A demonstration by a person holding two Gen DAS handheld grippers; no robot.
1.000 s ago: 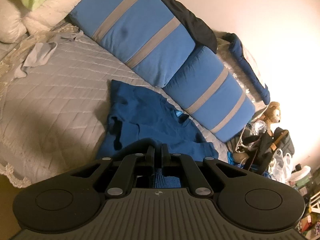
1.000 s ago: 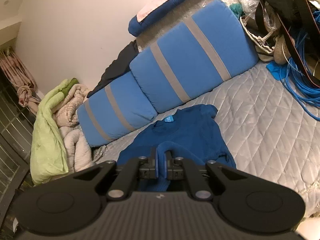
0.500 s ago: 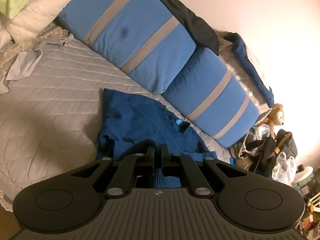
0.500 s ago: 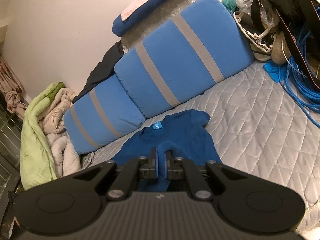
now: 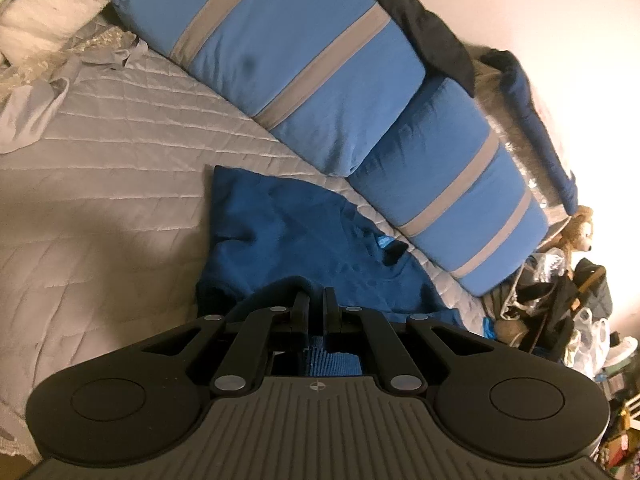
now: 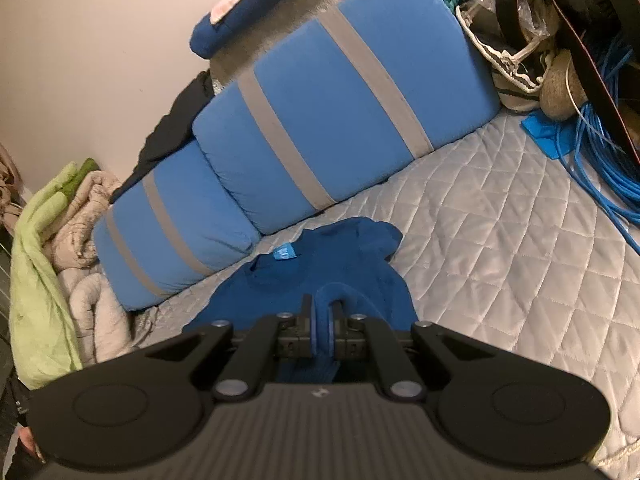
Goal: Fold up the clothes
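Dark blue shirt (image 5: 280, 236) with a light blue neck tag (image 6: 286, 252), on a grey diamond-quilted bedspread (image 6: 500, 248). Pillows (image 5: 304, 60) are brighter blue with grey stripes. Lime green blanket (image 6: 36, 280), bright blue cable (image 6: 608, 176), both grippers black.

Your left gripper (image 5: 317, 300) is clamped on a fold of the dark blue shirt (image 5: 288, 232), fabric pinched between the jaws. Rest of the shirt lies rumpled on the grey quilted bed cover (image 5: 100, 184), its collar tag (image 5: 384, 243) facing the two blue grey-striped cushions (image 5: 304, 60). Black garment (image 5: 420, 28) draped over the cushion tops. Teddy bear (image 5: 580, 232) and bag clutter far right, pale cloth (image 5: 28, 116) far left
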